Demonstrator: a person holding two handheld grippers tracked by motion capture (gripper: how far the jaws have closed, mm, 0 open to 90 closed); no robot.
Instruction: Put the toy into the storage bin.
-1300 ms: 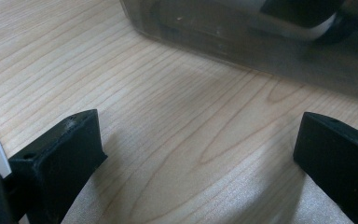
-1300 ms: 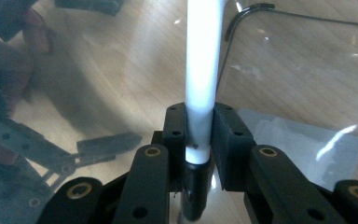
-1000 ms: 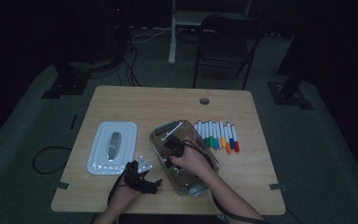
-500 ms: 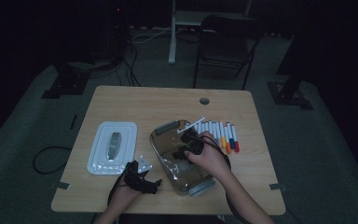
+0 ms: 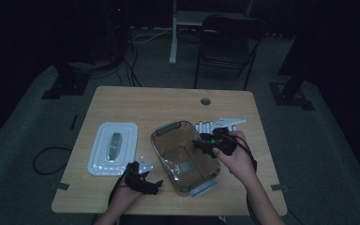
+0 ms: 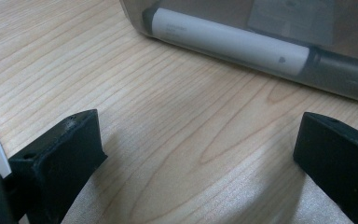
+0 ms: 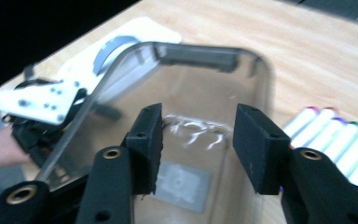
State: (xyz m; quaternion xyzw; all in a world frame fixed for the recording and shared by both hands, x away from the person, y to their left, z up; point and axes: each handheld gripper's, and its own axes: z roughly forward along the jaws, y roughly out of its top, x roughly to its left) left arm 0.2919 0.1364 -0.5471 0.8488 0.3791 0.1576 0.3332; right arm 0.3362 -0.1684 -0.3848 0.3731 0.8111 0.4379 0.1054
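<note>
While the right gripper (image 5: pixel 201 142) hangs over the right rim of the clear container (image 5: pixel 166 140), these lines hold:

Container place: on the table (image 5: pixel 140 101), near the person's edge, between the white lid (image 5: pixel 101 161) and the row of markers (image 5: pixel 208 125).
Container long axis: in the high view it runs from far-left to near-right, tilted against the table's edges; one grey latch (image 5: pixel 168 127) sits at the far end, the other grey latch (image 5: pixel 201 189) at the near end.
Container opening: faces up, lid off; a pale label (image 5: pixel 183 167) shows through the bottom.
Right gripper fingers: apart, having just been opening, with nothing between them; in the right gripper view they point down into the container (image 7: pixel 200 107).
Left gripper (image 5: pixel 158 183): low at the near-left side of the container, resting by the table edge.
Left gripper fingers: wide apart with bare table (image 6: pixel 168 130) between them; the container wall (image 6: pixel 270 28) and its white latch bar (image 6: pixel 228 42) lie just ahead.
Markers: lie side by side, just right of the container's far end; their caps show in the right gripper view (image 7: pixel 335 140).
Lid: flat on the table, left of the container, apart from it, with a grey oval piece (image 5: pixel 115 144) on top.
Obstruction: the right hand (image 5: pixel 236 159) covers the near part of the marker row.
</note>
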